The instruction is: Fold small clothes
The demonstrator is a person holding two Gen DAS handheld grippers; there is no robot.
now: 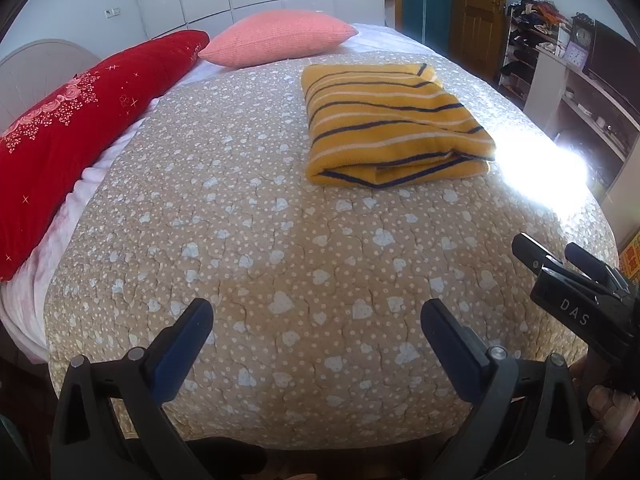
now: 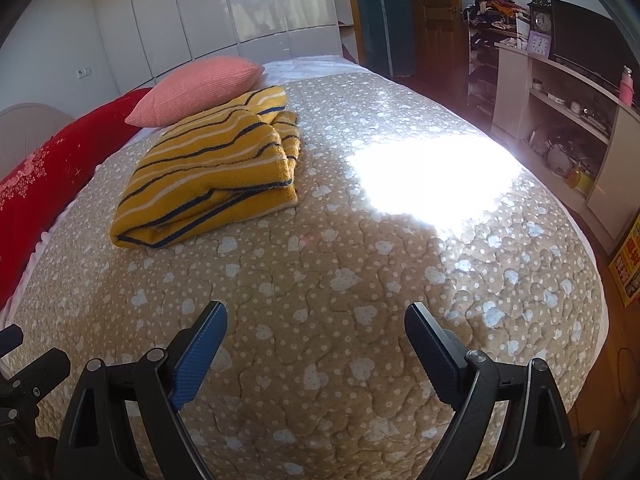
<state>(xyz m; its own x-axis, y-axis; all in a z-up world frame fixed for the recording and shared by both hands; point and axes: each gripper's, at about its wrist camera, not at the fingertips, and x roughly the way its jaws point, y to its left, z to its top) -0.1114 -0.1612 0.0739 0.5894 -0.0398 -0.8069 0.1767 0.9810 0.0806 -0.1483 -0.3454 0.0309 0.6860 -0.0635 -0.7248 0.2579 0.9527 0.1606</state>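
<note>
A yellow garment with dark and white stripes point(image 1: 390, 126) lies folded into a thick rectangle on the beige heart-print bedspread point(image 1: 260, 240). It also shows in the right wrist view point(image 2: 212, 172), left of centre. My left gripper point(image 1: 316, 320) is open and empty, low over the near edge of the bed, well short of the garment. My right gripper point(image 2: 316, 320) is open and empty too, over the near part of the bed. The right gripper also shows at the right edge of the left wrist view point(image 1: 548, 252), jaws apart.
A long red pillow point(image 1: 76, 128) and a pink pillow point(image 1: 280, 36) lie along the bed's left and far side. A bright sun patch point(image 2: 432, 172) falls right of the garment. Shelves with clocks and clutter point(image 2: 560, 92) stand along the right.
</note>
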